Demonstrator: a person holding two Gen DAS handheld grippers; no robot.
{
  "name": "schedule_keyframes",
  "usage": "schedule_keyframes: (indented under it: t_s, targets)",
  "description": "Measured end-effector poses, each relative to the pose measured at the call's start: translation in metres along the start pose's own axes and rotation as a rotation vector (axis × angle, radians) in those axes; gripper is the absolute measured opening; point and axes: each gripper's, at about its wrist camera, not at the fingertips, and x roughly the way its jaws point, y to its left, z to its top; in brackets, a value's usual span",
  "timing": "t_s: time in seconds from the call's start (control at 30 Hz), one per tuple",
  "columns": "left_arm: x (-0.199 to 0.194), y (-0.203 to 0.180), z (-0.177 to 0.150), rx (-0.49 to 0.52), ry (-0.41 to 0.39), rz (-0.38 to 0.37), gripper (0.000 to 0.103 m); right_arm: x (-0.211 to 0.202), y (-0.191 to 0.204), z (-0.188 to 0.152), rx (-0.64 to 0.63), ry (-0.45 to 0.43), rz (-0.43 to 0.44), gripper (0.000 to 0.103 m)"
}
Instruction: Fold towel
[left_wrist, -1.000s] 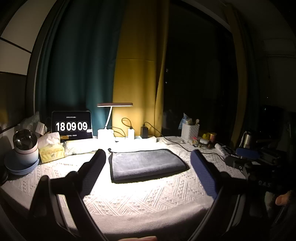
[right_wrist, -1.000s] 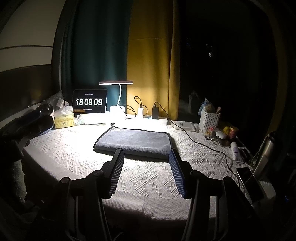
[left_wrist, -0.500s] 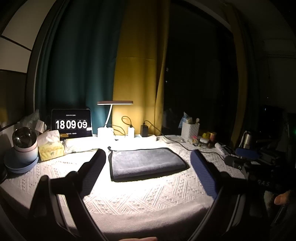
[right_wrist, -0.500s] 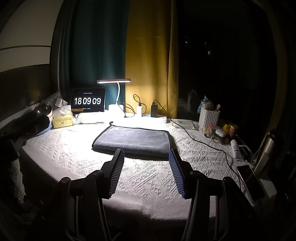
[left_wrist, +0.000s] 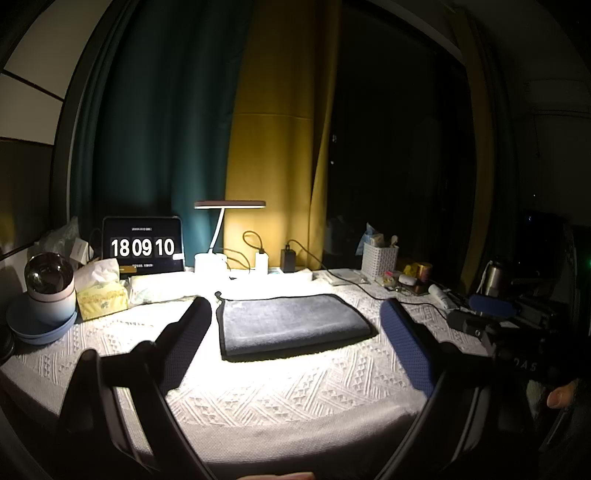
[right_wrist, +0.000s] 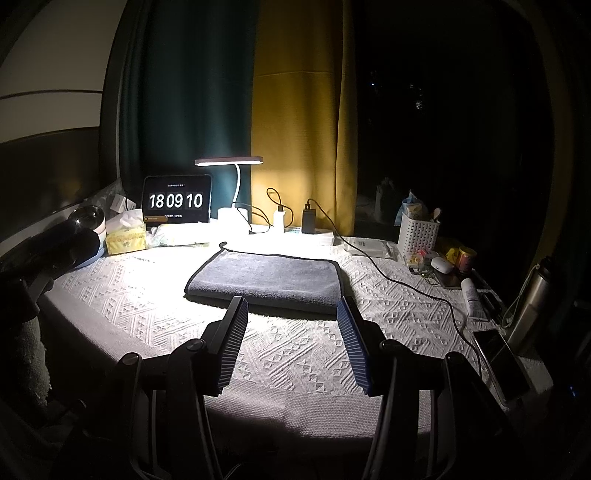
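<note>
Both the left gripper (left_wrist: 295, 310) and right gripper (right_wrist: 291, 306) hang released short of the towel (right_wrist: 266, 275), which seems already folded, so a shallow pinch may lift only its top layer.

Matt plush towel (right_wrist: 266, 275) on knitted, embossed tablecloth (right_wrist: 295, 350) (rough, white).

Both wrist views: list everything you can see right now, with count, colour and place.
towel: one, grey, folded flat mid-table
tablecloth: one, white, covering table
desk lamp: one, white, lit, behind towel
clock screen: one, black, reads 18 09 10, back left
tissue box: one, yellow, left
basket: one, white, back right
phone: one, dark, right edge
flask: one, steel, far right
curtains: teal and yellow, behind
left gripper: open, empty
right gripper: open, empty
</note>
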Motion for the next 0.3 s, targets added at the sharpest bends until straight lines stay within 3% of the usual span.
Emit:
schedule_keyframes:
  t_s: [0.3]
  targets:
    - [-0.0005, 0.0002, -0.0033, -0.017, 0.009, -0.037, 0.093, 0.0019, 0.0038, -0.0008, 0.001, 0.004, 0.007, 0.054]
